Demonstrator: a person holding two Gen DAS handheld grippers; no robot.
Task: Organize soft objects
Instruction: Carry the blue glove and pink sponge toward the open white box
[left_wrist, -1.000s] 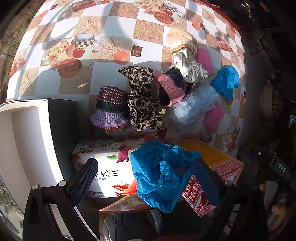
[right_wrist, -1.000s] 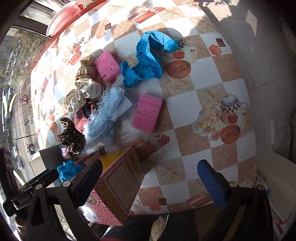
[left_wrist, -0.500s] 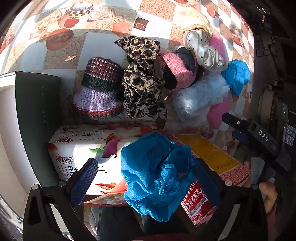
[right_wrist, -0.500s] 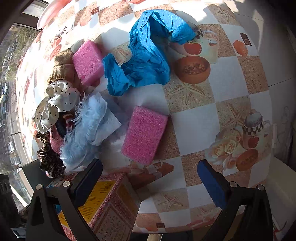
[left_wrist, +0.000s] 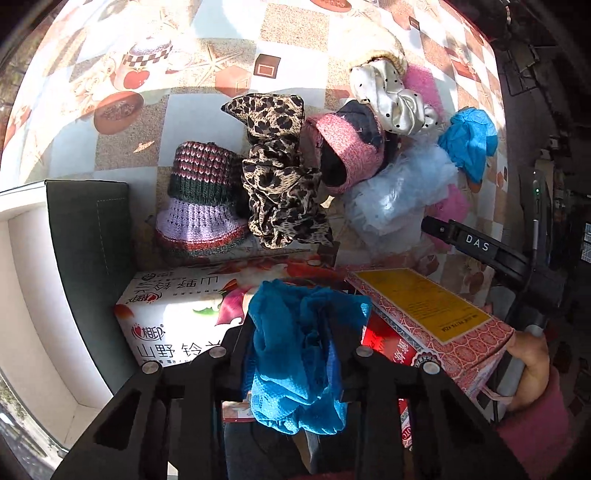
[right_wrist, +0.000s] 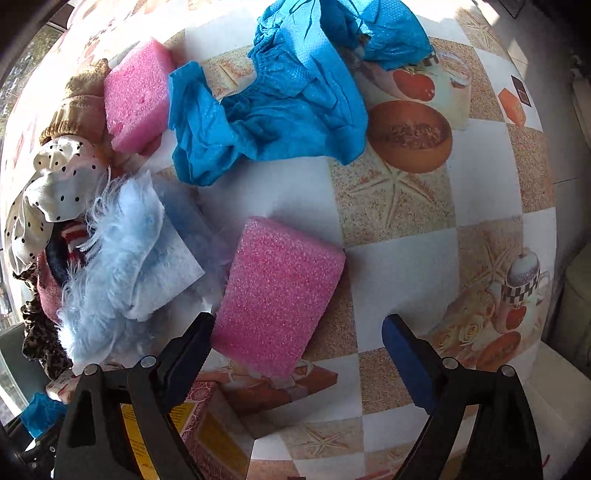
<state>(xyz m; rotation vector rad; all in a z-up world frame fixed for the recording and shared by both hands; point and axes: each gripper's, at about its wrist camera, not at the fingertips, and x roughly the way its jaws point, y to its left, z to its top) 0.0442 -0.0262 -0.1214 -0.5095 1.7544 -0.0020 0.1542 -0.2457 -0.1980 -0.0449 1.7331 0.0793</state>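
My left gripper (left_wrist: 291, 350) is shut on a crumpled blue cloth (left_wrist: 299, 354) and holds it above a white flowered box (left_wrist: 177, 314). My right gripper (right_wrist: 295, 350) is open just above the table, with a pink sponge (right_wrist: 277, 291) lying between its fingers, nearer the left one. A second pink sponge (right_wrist: 135, 94) and a larger blue cloth (right_wrist: 280, 96) lie farther back. A pale blue fluffy piece (right_wrist: 110, 266) lies to the left.
A soft pile holds a knitted hat (left_wrist: 203, 199), a leopard scrunchie (left_wrist: 280, 184), a pink headband (left_wrist: 347, 151) and a dotted cream scrunchie (left_wrist: 391, 99). A red-and-yellow box (left_wrist: 424, 310) stands by the table edge. A white bin (left_wrist: 33, 288) stands left.
My left gripper has shut on the blue cloth. My right gripper has come down and forward over the near pink sponge, still open.
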